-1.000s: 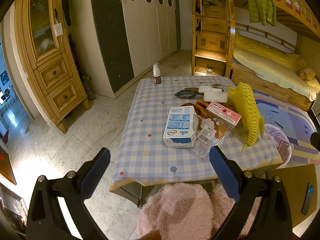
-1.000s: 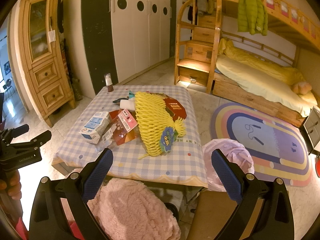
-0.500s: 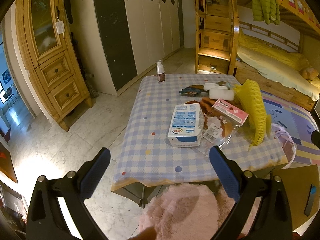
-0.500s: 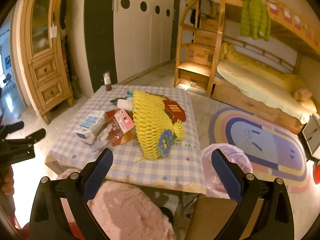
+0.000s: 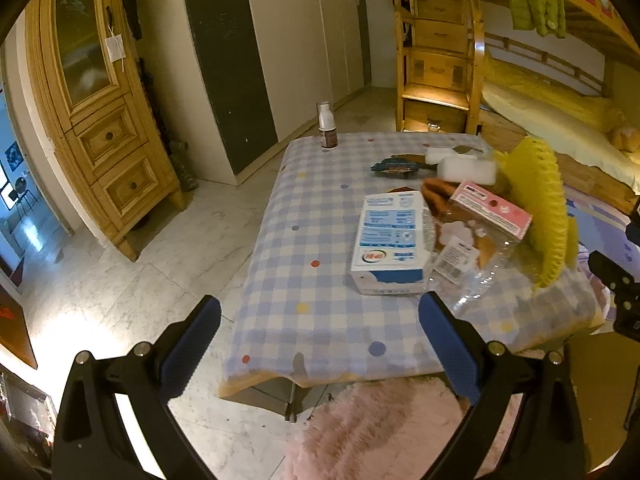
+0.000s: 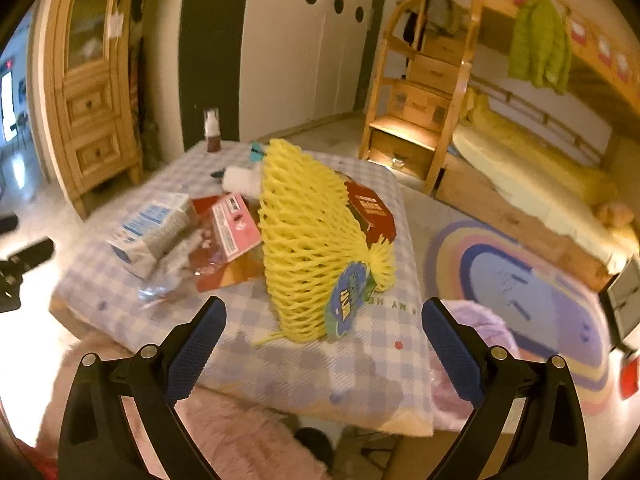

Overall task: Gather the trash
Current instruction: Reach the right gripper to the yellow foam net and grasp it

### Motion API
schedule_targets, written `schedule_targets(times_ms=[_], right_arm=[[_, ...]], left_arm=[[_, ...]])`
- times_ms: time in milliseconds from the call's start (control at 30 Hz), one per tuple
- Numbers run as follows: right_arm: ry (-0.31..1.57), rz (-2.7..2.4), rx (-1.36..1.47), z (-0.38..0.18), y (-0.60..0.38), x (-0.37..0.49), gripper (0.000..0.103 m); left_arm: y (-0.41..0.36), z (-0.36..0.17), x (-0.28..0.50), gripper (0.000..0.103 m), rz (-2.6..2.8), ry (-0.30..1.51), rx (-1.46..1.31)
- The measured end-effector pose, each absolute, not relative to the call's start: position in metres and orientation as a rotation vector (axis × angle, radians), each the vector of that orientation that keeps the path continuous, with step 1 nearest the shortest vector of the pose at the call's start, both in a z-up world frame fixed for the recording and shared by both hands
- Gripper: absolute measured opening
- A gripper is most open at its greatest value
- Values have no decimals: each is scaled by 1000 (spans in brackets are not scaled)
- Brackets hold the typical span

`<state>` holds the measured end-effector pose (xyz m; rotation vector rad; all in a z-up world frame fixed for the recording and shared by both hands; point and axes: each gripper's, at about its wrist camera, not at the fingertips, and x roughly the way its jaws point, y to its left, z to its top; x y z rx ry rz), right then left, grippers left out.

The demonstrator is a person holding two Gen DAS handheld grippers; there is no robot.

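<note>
Trash lies on a low table with a blue checked cloth. There is a yellow foam net, a white and blue carton, a pink-labelled clear packet, white foam blocks, a red box and a dark wrapper. My left gripper is open and empty before the table's front edge. My right gripper is open and empty, just short of the yellow net.
A small brown bottle stands at the table's far corner. A pink fluffy stool sits below the front edge. A lilac bag stands right of the table, by a rainbow rug. Wooden cabinet left, bunk bed right.
Both grippers have moved forward toward the table. The right gripper has come close to the yellow net, and its view is blurred from motion. Both stay open.
</note>
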<state>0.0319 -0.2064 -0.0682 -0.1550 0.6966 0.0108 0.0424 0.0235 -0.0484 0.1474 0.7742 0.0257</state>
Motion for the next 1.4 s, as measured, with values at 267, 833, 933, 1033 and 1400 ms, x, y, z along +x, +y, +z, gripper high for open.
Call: schedule_targets(times_ms=[267, 833, 933, 1033, 1400], right_arm=[[701, 36, -191, -72, -197, 61, 67], [734, -20, -147, -76, -201, 86, 28], [708, -32, -120, -66, -215, 74, 18], [696, -39, -53, -58, -233, 65, 16], [713, -5, 39, -63, -254, 44, 16]], left_arm=[[26, -52, 64, 96, 30, 774, 128], [20, -57, 78, 96, 21, 776, 130], [15, -59, 72, 96, 4, 773, 135], [9, -59, 66, 96, -15, 771, 144], [-45, -59, 44, 96, -212, 761, 161]])
